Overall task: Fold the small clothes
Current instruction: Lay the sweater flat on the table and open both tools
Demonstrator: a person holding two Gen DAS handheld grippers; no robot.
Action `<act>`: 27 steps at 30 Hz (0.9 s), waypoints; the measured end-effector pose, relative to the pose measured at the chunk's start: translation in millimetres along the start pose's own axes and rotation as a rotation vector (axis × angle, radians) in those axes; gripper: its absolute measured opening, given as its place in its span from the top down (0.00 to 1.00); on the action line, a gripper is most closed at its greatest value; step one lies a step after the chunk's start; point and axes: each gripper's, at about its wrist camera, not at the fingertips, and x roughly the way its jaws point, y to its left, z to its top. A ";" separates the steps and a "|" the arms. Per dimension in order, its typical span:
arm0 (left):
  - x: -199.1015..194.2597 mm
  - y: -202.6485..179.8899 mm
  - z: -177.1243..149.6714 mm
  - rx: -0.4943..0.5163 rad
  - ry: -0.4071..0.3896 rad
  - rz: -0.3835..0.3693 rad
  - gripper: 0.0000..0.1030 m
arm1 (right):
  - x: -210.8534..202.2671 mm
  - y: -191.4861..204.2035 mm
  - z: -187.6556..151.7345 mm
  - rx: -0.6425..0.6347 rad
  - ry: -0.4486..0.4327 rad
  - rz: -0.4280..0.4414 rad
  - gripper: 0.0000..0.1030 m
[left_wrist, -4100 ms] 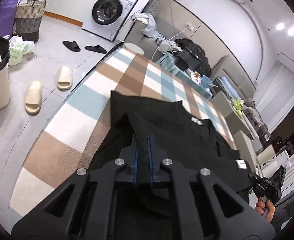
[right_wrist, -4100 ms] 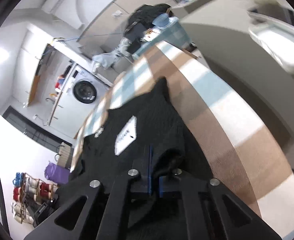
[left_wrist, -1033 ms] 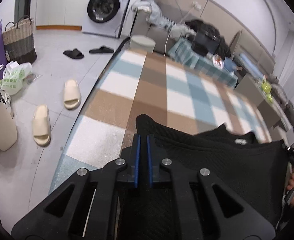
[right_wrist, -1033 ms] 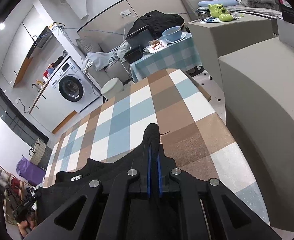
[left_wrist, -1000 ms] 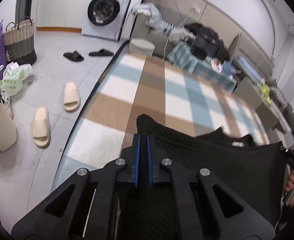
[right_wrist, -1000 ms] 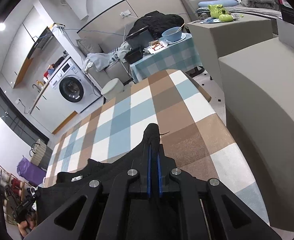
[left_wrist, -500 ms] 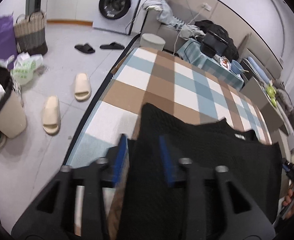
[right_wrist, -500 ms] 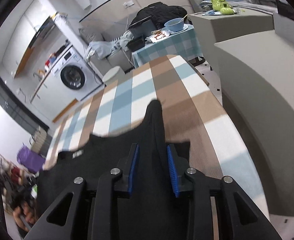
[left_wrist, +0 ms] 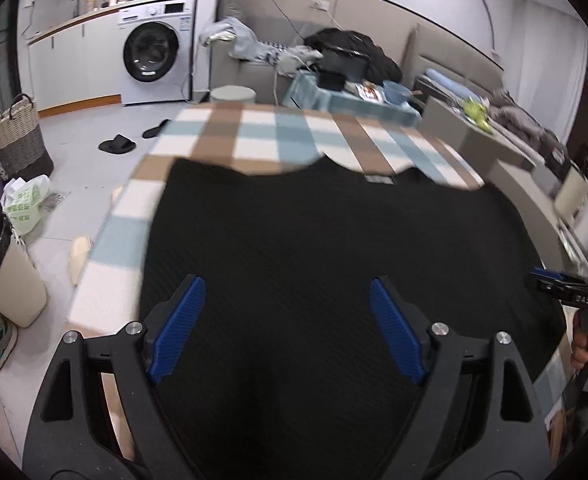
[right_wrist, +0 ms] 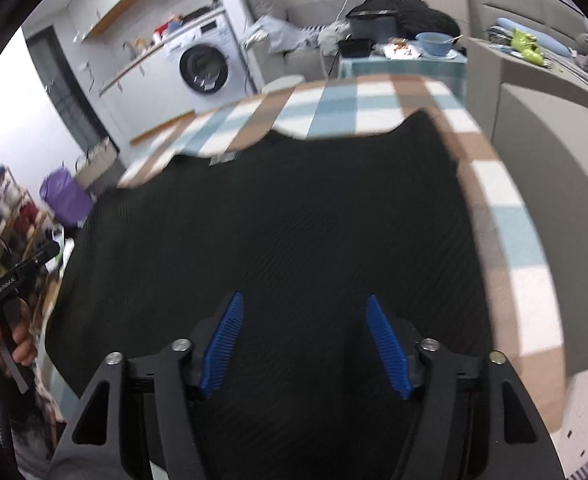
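On the checked tablecloth (left_wrist: 262,136): a black garment (left_wrist: 333,248) lies spread flat, its far edge toward the washing machine (left_wrist: 154,52) and sofa.
Left gripper (left_wrist: 286,320): blue pads wide apart and opening; dark cloth shows between them, but neither pad presses on it, so nothing is held.
Right gripper (right_wrist: 305,344): jaws likewise parted and opening, above the same cloth (right_wrist: 274,240); no grip.
Step in hand: release, apparently after laying the garment out or completing a fold; both claws hang over the near half of the cloth.
Next move, as judged: pick fresh hold points, probably on the side edges or near corners, close on one layer only, then carry them across for the following fold.
Garment's look: black ribbed knit, broadly rectangular, largely smooth; the far edge is scalloped, with a small pale label (left_wrist: 378,179) near its middle.
Position on table: it covers most of the near tabletop, close to both side edges.
Handling: soft and limp, likely to sag and shift when lifted.
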 end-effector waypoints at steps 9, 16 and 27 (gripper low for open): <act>1.2 -45.2 -45.3 0.109 0.063 0.052 0.20 | 16.0 43.2 -32.3 -0.176 0.030 -0.082 0.20; 4.1 -55.9 -59.1 0.096 0.103 0.061 0.20 | 13.6 44.1 -40.3 -0.198 0.001 -0.126 0.19; 17.0 -57.5 -65.4 0.101 0.132 0.082 0.20 | 3.2 41.7 -52.4 -0.178 -0.014 -0.124 0.19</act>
